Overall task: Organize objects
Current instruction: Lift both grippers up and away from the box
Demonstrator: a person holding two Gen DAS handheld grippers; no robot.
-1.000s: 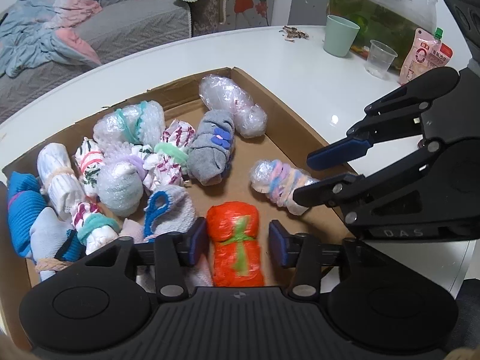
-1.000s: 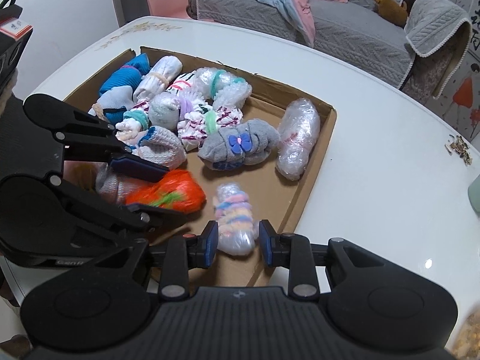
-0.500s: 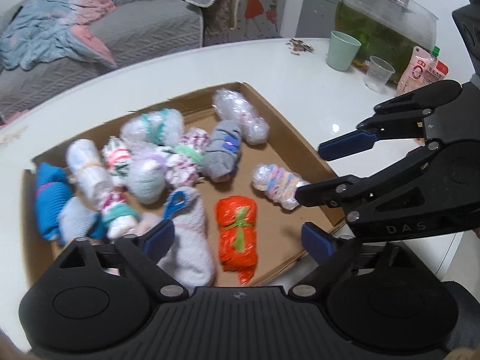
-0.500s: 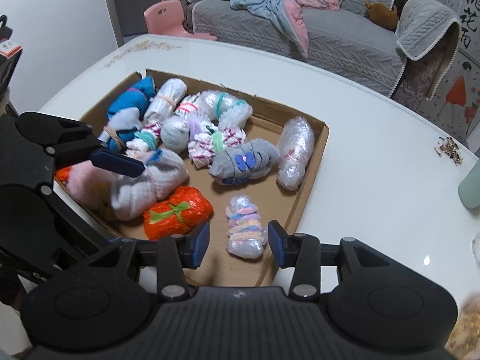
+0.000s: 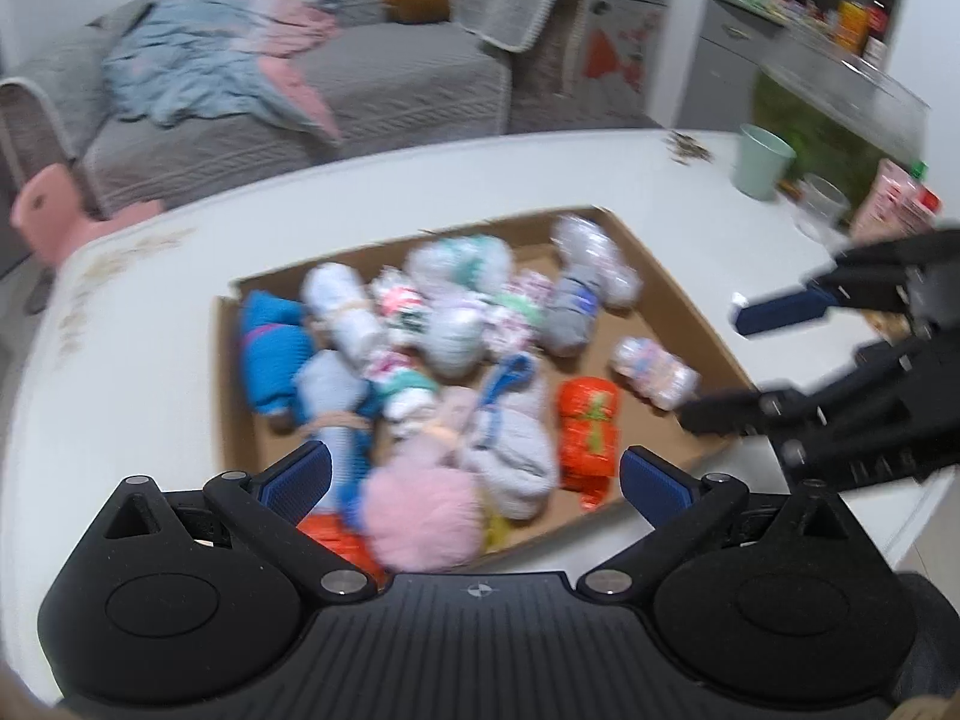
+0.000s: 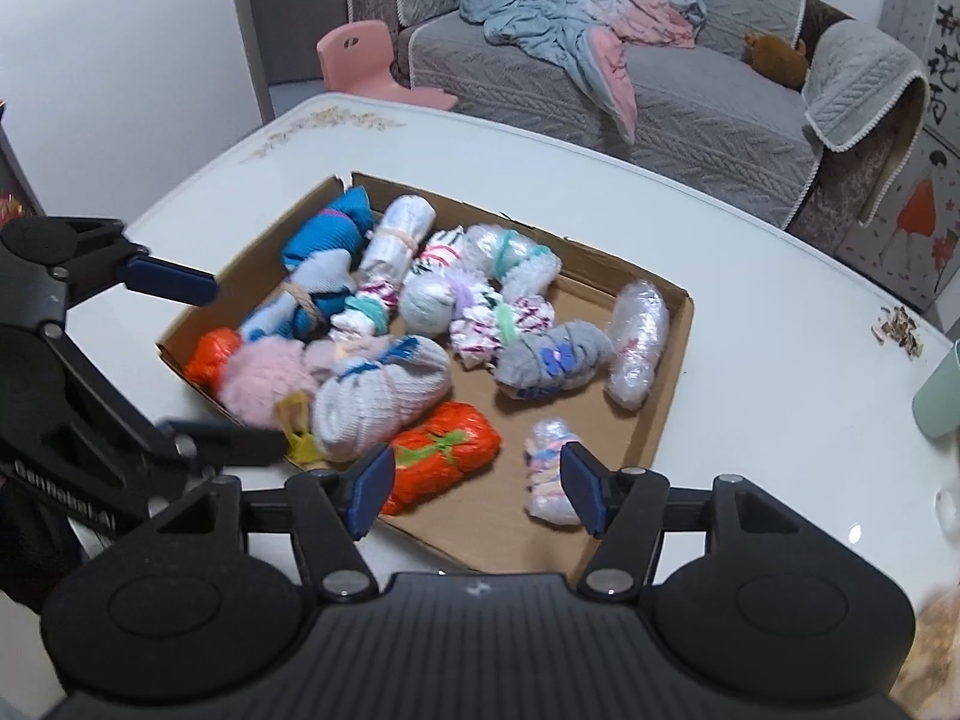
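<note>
My left gripper [image 5: 474, 474] hangs above the near edge of the cardboard tray [image 5: 690, 306], jaws spread wide and holding nothing. Between its blue pads [image 5: 654, 483], well below them, lie the fluffy pink bundle [image 5: 423, 513] and the pale grey sock roll with a blue tie [image 5: 510, 450]; the two touch each other. The orange wrapped bundle with a green tie [image 5: 588, 432] lies just inside my left gripper's right-hand pad, also clear of it. This view is blurred, so finer detail in the tray is hard to read.

My right gripper [image 6: 477, 486] is released too, jaws apart and empty, hovering over the tray's near corner [image 6: 654, 438]. The small bubble-wrapped roll with pink and blue stripes [image 6: 549, 465] lies in the tray just beside the right-hand pad [image 6: 585, 489], partly hidden behind it; I cannot tell whether they touch. The same orange bundle [image 6: 444, 453] lies next to the left-hand pad, apart from the striped roll.

Further back in the tray, the grey sock roll with a blue flower clip [image 6: 549, 360] touches the clear bubble-wrapped roll [image 6: 636, 342] near the far right wall. The bright blue roll [image 6: 327, 240] sits in the far left corner beside a white roll [image 6: 396, 240]. The tray rests on a white table [image 6: 780, 360].
</note>
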